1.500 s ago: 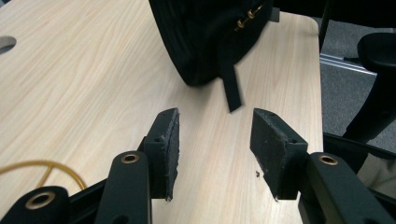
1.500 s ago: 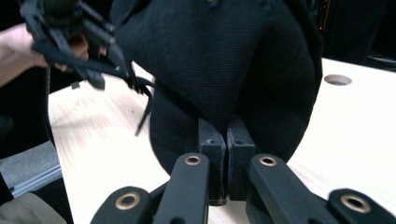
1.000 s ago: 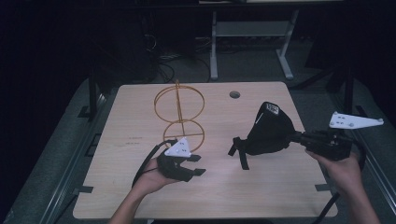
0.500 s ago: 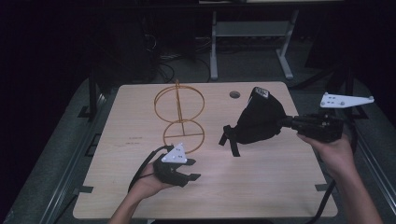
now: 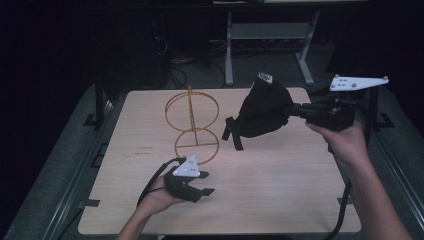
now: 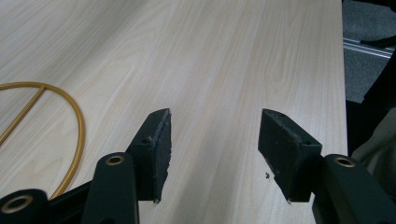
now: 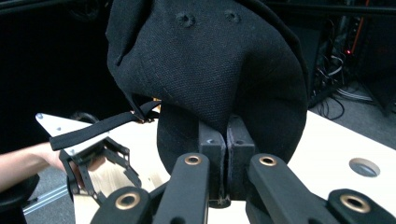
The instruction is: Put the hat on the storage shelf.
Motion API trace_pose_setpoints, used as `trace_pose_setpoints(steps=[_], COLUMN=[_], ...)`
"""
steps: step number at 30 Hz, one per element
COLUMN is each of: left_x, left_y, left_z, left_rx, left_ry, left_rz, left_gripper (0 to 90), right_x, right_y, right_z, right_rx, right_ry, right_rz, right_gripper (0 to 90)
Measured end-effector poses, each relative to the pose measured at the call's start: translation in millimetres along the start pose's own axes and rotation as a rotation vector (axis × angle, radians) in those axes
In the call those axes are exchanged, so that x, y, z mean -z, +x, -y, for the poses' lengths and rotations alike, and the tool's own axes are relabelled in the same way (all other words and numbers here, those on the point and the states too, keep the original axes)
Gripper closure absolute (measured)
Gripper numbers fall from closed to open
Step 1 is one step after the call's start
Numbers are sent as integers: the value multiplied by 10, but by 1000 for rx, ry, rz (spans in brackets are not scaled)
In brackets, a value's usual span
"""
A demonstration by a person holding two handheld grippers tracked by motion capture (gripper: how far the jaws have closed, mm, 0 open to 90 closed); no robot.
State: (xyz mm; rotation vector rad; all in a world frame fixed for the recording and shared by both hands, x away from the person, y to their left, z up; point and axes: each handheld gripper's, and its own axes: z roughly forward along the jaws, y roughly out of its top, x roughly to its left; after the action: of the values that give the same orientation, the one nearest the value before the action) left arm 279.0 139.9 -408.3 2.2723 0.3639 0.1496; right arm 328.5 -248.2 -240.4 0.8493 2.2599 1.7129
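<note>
Currently the right gripper (image 5: 295, 111) is clamped on the black cap (image 5: 262, 110), lifted clear of the table (image 5: 280, 200) beside the gold wire stand (image 5: 192, 125), while the left gripper (image 5: 202, 185) rests open near the front edge; hanging the cap on the stand likely remains.

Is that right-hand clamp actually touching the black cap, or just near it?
Touching. In the right gripper view, the right gripper has its jaws pressed together on the black cap, pinching its fabric; the high view shows the cap hanging from it above the table.
</note>
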Motion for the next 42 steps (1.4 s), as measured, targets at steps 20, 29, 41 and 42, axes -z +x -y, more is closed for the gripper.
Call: trace_pose_setpoints(steps=[20, 29, 41, 42], left_x=[57, 75, 59, 55], left_y=[40, 67, 75, 74], left_z=[42, 54, 61, 62], left_rx=[34, 33, 28, 28], left_ry=[-18, -18, -13, -12], left_rz=[8, 0, 3, 3], left_gripper=[425, 425, 426, 426], right_x=[-590, -905, -1431, -1468], right_y=[98, 137, 201, 200], right_z=[-639, -921, -1172, -1180], right_rx=[77, 111, 153, 159], right_ry=[87, 154, 192, 192], right_rz=[-49, -54, -71, -72], right_gripper=[880, 878, 877, 877])
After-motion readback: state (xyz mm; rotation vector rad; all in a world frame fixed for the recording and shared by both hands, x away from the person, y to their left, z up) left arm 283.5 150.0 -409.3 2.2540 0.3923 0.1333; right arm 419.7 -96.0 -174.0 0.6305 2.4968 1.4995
